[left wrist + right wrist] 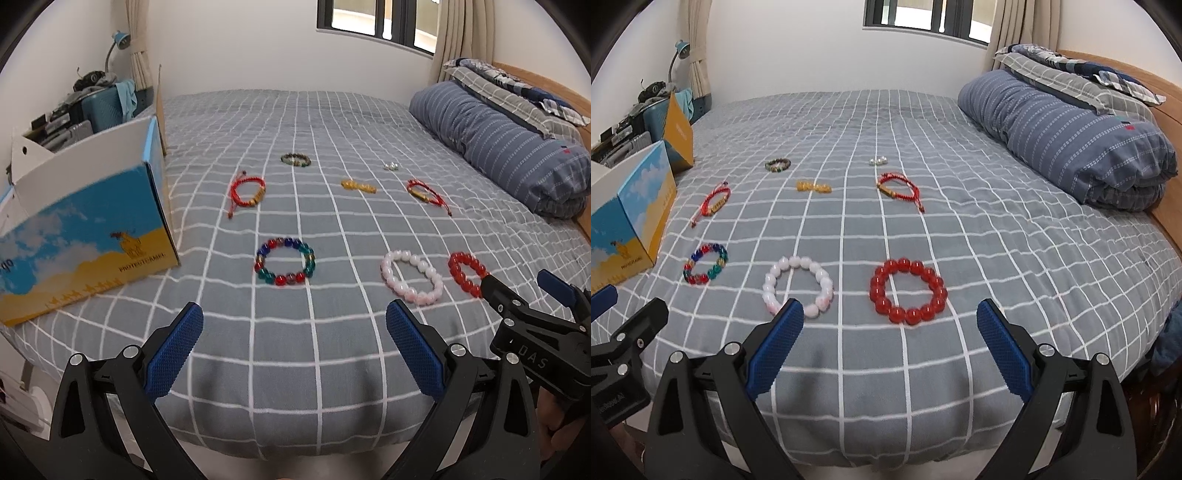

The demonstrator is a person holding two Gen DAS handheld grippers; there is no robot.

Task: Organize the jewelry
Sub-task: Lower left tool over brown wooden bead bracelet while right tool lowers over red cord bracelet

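Your jewelry's all laid out loose on the bed (pixel 960 240): red bead bracelet (pixel 908 291) at 12 o'clock just ahead of your right tongs (pixel 890 350), pale pink bracelet (pixel 798 288) at 11, multicolour bracelet (pixel 284 261) dead ahead of the left tongs (pixel 294 350). Two red cord bracelets, a dark bead one, a yellow piece and some pearls sit farther back. Both tongs are spread wide, holding nothing. The open box (pixel 88 221) sits at 10 o'clock from the left tongs.

Watch out: the quilt is soft, so pushing down could sink the beads and pinch fabric instead. Round beads might also roll out of the pads.
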